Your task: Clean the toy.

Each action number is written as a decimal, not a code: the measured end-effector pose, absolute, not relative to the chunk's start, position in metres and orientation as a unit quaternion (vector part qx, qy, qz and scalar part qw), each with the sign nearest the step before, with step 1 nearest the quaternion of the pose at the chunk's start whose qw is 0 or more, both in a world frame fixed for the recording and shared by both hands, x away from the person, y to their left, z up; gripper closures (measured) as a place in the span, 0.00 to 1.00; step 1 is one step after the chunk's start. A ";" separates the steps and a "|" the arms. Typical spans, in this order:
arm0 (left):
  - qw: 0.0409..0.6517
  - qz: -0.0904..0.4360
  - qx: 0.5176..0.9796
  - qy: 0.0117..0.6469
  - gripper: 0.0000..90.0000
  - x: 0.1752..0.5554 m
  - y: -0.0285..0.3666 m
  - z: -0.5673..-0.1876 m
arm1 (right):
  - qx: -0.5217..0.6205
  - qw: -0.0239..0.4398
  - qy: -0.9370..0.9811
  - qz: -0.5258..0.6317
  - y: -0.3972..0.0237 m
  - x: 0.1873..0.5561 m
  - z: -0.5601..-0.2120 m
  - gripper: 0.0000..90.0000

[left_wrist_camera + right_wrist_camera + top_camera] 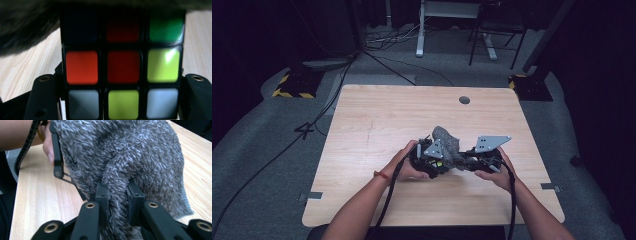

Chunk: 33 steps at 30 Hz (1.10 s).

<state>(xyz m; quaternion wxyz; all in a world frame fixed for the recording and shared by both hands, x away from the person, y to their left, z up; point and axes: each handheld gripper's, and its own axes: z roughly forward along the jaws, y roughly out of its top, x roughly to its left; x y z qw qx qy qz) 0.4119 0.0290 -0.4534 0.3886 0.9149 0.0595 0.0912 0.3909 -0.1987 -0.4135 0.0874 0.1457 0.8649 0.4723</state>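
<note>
A colour puzzle cube [122, 67] with red, orange, yellow-green, green and white stickers sits between the jaws of my left gripper [121, 78], which is shut on its sides. A grey fuzzy cloth [125, 157] drapes over the top of the cube and shows as a dark blur [22, 27] in the left gripper view. My right gripper [117, 197] is shut on a fold of this cloth. In the high view the two grippers meet nose to nose near the table's middle, the left gripper [432, 162] beside the right gripper [464, 161], with the cloth [447, 142] bunched above them.
The light wooden table [377, 120] has a round cable hole [464, 100] near its far edge. Beyond the table, cables, stand bases and a desk frame [422, 30] rest on the grey floor. A hand [47, 145] grips the left gripper close to the cloth.
</note>
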 end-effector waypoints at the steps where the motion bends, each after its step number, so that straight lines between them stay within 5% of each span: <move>1: 0.388 0.090 0.915 0.059 0.37 0.412 0.029 -0.454 | 0.144 0.088 0.865 0.472 -0.197 0.390 -0.413 0.84; 14: 0.425 0.098 0.898 0.060 0.37 0.409 0.037 -0.443 | 0.179 0.118 0.876 0.433 -0.210 0.398 -0.416 0.84; 33: 0.469 0.086 0.877 0.057 0.37 0.407 0.046 -0.435 | 0.158 0.036 0.863 0.479 -0.214 0.404 -0.429 0.84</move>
